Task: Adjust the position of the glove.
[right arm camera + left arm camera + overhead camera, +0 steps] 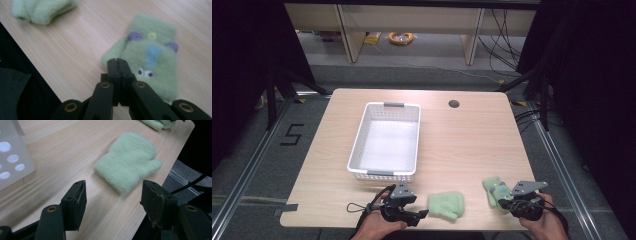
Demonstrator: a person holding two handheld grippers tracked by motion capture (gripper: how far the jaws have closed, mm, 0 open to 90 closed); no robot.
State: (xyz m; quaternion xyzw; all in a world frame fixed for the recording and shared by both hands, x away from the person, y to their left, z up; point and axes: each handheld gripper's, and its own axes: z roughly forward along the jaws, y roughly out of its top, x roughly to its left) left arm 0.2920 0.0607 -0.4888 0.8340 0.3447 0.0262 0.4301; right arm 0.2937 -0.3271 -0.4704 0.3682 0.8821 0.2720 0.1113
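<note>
Both grippers sit at the near edge of the table [472,130], nearest the high camera, each held in a hand coming in from below. One, the left gripper [113,202], has its jaws standing well apart with nothing between them, and they point at the plain mitten [127,167], which lies flat on the wood just ahead of the pads, cuff toward them; that aim suggests it is lined up to take the cuff. To the other side, the right gripper [118,62] has its jaws pressed fully together. In its own view their tips lie over the near edge of the monster mitten [150,60] (the one with eyes, a blue nose and purple ears), and whether a pinch of fleece is caught between them I cannot tell. Seen from above, that mitten lies near the right front corner of the table, well apart from the plain one. A white basket [357,145] stands empty farther back, left of centre, probably where both mittens are meant to go.
</note>
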